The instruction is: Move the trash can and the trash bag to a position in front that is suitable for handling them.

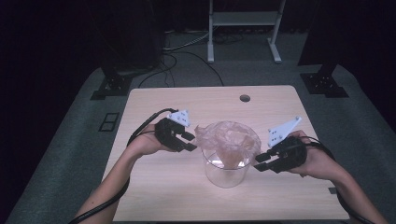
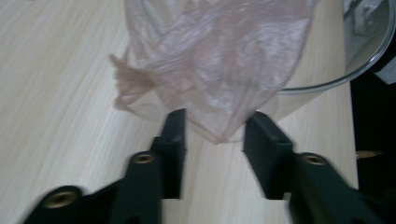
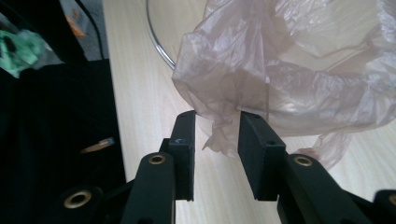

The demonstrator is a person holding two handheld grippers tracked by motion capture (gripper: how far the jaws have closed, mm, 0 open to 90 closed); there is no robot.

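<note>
- A wooden table (image 1: 154,196) is filling the middle of the high view.
- A clear glass beaker (image 1: 227,173) is standing at centre, slightly right.
- A thin pinkish bag (image 1: 228,140) is draping over the beaker's rim.
- The left gripper (image 1: 186,140), left of the beaker, is hovering with jaws released, a bag fold hanging loose between them.
- The right gripper (image 1: 259,163), on the beaker's right, is likewise parted around a bag corner, pads not pressing.

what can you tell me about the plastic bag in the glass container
The plastic bag is thin, translucent, pinkish-tan film, crumpled and wrinkled. It lines the clear glass container at mid-table, its edges folded out over the rim and hanging down outside. A loose corner hangs between the open jaws of the left gripper, another between those of the right gripper; neither pinches it.
</note>
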